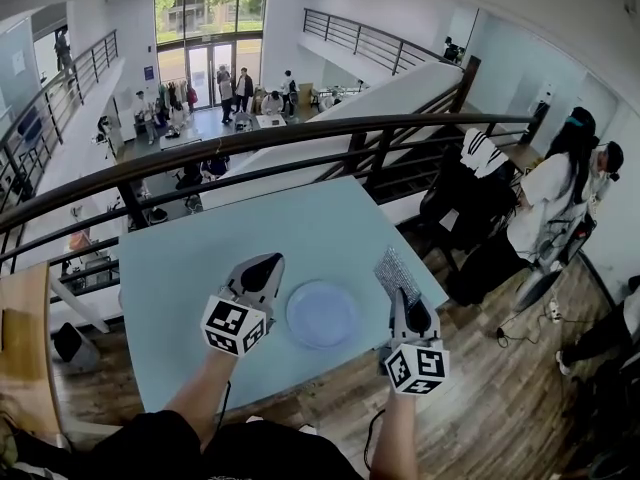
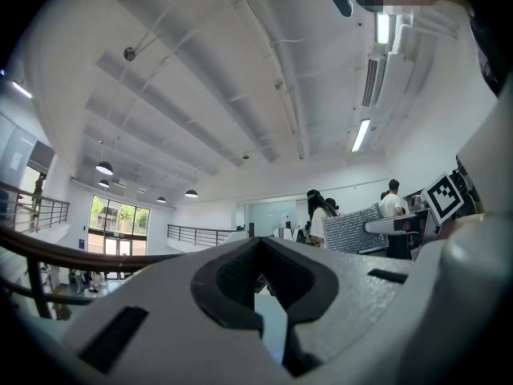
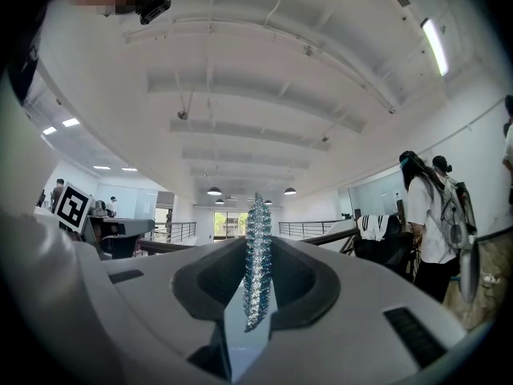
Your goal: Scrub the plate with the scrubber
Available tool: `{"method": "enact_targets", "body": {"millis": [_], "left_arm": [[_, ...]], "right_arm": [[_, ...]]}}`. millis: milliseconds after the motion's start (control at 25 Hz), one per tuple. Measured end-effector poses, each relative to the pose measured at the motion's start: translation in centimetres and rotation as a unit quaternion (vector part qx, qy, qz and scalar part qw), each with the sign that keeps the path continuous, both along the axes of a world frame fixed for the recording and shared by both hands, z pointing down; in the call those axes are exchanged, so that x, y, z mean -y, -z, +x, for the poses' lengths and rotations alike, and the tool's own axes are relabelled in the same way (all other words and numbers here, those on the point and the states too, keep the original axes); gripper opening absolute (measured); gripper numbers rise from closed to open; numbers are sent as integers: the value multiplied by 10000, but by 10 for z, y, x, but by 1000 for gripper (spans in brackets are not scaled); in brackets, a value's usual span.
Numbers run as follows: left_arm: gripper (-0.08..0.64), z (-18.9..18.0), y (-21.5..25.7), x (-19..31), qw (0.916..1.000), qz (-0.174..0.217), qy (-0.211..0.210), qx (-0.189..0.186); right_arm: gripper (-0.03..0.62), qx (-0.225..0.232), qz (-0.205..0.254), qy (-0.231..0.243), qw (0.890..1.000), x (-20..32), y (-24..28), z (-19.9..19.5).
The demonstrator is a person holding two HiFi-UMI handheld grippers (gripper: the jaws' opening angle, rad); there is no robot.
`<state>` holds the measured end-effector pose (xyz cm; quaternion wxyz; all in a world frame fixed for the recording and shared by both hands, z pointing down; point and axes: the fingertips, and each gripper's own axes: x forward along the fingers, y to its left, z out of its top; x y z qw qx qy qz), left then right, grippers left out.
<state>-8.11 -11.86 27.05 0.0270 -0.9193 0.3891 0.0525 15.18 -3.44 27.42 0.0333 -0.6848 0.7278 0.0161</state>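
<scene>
**Inspector A:** State of the two tools to be entered.

**Inspector B:** The right hand-held gripper (image 1: pixel 401 296) is found clenched on the scrubber (image 1: pixel 395 268). This is a silvery mesh pad, taken by its near edge and stood edge-on between the jaws, with most of it projecting beyond the tips. The left hand-held gripper (image 1: pixel 268 264) is recorded with its jaws drawn together and nothing between them.

**Inspector A:** Position of the plate?

**Inspector B:** The plate (image 1: pixel 322 314), pale and glassy, lies flat on the light blue worktop (image 1: pixel 200 268), towards its near edge and between the two grippers. It is touched by neither. The scrubber is held just to its right, apart from it.

**Inspector A:** Handling assessment?

**Inspector B:** The scrubber is judged light, soft and springy, so some folding is to be expected under pressure, given the shallow edge grip. The plate is judged stiff, smooth and breakable, and likely to slide on the worktop when rubbed. Steadying is advised at its left rim, where the empty gripper is nearest.
</scene>
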Motion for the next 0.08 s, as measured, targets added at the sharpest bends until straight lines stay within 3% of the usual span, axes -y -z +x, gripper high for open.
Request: {"method": "enact_targets", "body": {"millis": [80], "left_arm": [[9,-1,-1,2,10000,-4,7,0]], "right_arm": [[84,-12,-15,39,10000,4,-2,-3]]}}
